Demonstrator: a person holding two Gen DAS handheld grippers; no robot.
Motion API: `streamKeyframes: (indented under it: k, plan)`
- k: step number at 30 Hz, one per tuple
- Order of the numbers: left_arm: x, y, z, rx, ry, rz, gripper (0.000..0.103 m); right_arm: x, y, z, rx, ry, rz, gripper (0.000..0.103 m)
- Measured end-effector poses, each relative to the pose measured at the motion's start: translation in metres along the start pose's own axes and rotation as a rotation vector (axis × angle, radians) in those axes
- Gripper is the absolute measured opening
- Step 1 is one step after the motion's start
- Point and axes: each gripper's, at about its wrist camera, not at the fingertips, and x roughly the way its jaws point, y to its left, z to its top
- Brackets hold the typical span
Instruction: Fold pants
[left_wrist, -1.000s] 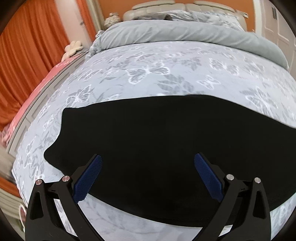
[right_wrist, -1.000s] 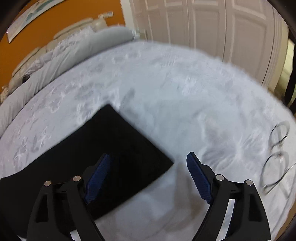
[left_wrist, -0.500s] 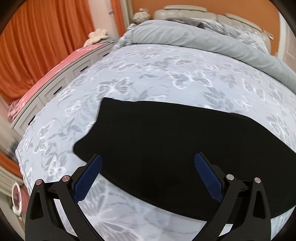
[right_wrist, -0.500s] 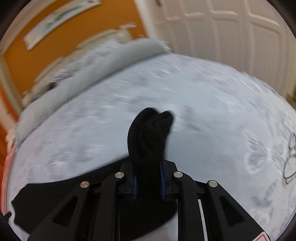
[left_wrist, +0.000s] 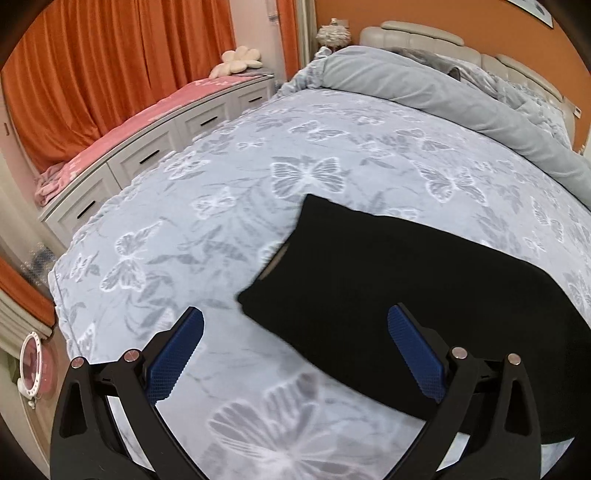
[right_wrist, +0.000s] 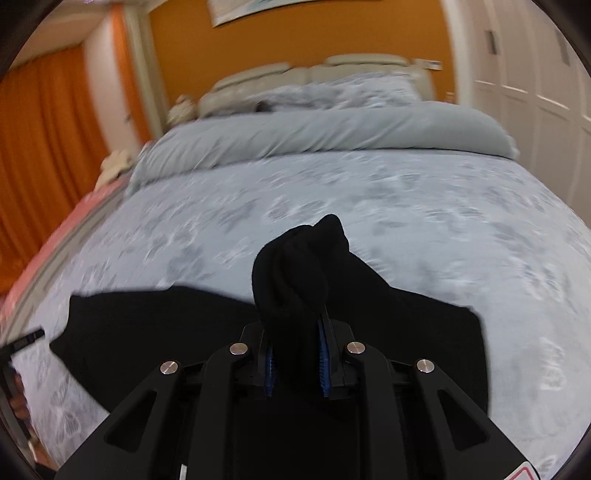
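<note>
Black pants (left_wrist: 406, 280) lie flat on the butterfly-print bedspread (left_wrist: 236, 206). My left gripper (left_wrist: 295, 350) is open, held above the bed near the pants' left end, with the near corner of the cloth between its blue pads (left_wrist: 173, 350). In the right wrist view my right gripper (right_wrist: 295, 354) is shut on a bunched end of the pants (right_wrist: 295, 269), lifted off the bed; the rest of the pants (right_wrist: 147, 325) trails flat to the left and right below.
A rolled grey duvet (left_wrist: 443, 96) and headboard (left_wrist: 424, 37) lie at the far end of the bed. A white drawer bench with a pink cover (left_wrist: 147, 147) stands along the left side before orange curtains (left_wrist: 92, 66). White wardrobe doors (right_wrist: 535, 92) stand to the right.
My right gripper closed on the pants' end and lifted it, swinging toward the headboard. My left gripper moved left, past the pants' left end, still open.
</note>
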Motion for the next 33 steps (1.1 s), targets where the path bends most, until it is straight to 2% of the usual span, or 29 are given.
streamKeyframes:
  k: [5,10,12,15,17,19,22,24,25,30,33]
  plan:
    - [0.006,0.025,-0.003,0.011,0.001,0.024,0.098,0.033,0.063,-0.025,-0.144,0.08,0.011,0.017]
    - [0.015,0.048,-0.005,-0.002,0.016,0.035,0.098,0.055,0.104,-0.048,-0.231,0.129,0.035,0.017]
    - [0.018,0.057,-0.005,-0.015,0.027,0.034,0.098,0.066,0.114,-0.058,-0.263,0.152,0.02,0.019]
    - [0.023,0.065,-0.006,-0.03,0.046,0.022,0.098,0.083,0.125,-0.073,-0.317,0.187,-0.013,0.026]
    - [0.027,0.068,-0.006,-0.039,0.065,0.004,0.098,0.081,0.134,-0.078,-0.375,0.158,-0.03,0.038]
    - [0.029,0.069,-0.006,-0.045,0.075,-0.004,0.098,0.079,0.139,-0.079,-0.399,0.15,-0.035,0.04]
    - [0.027,0.067,-0.006,-0.045,0.07,-0.003,0.098,0.082,0.137,-0.077,-0.391,0.141,-0.039,0.037]
    - [0.025,0.063,-0.006,-0.04,0.067,-0.006,0.098,0.085,0.137,-0.075,-0.396,0.138,-0.038,0.018]
    - [0.024,0.061,-0.007,-0.037,0.06,-0.009,0.098,0.084,0.138,-0.073,-0.399,0.13,-0.04,0.013]
    - [0.024,0.052,-0.008,-0.017,0.063,-0.017,0.098,0.071,0.148,-0.06,-0.365,0.113,0.027,0.014]
    - [0.029,0.047,-0.009,-0.012,0.085,-0.029,0.098,0.082,0.16,-0.065,-0.399,0.158,0.042,0.022]
